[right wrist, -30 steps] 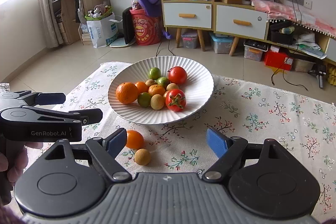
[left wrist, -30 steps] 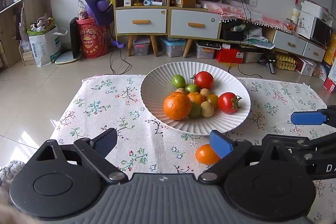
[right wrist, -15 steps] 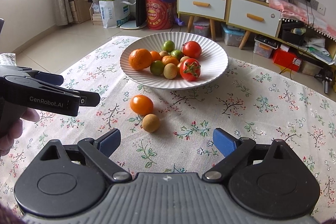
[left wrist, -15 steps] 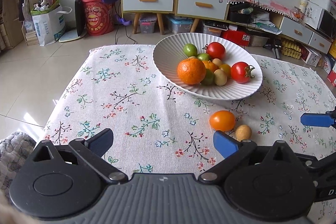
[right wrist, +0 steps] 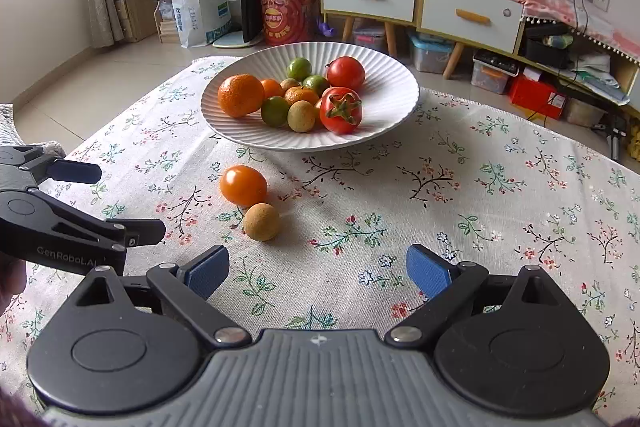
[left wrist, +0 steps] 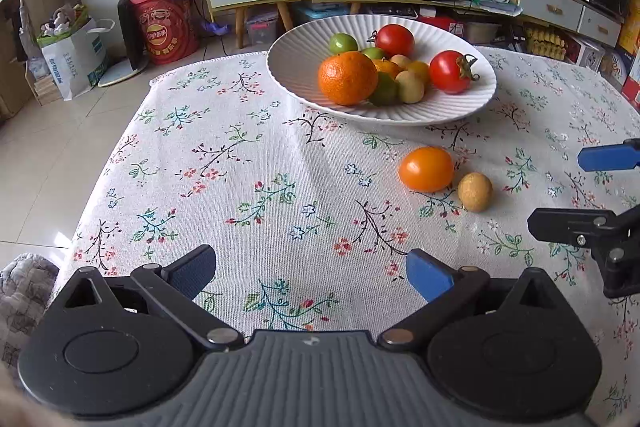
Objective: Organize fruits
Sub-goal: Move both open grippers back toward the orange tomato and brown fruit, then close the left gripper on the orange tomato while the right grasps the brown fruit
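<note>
While both tongs [left wrist: 310,273] [right wrist: 318,271] gape wide and empty, a glossy orange tomato [right wrist: 243,185] touches a dull tan fruit [right wrist: 261,221].

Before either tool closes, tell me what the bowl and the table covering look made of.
Bowl: seemingly glazed ceramic, possibly melamine; white, ribbed, with a soft sheen.
Table covering: woven fabric, likely cotton or linen; matte, with visible weave and a printed floral pattern.

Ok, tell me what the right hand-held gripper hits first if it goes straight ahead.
Probably bare tablecloth: the right hand-held gripper is open, and the brown fruit and orange tomato lie left of its centre line. Further on, perhaps the plate; depth is unclear.
</note>
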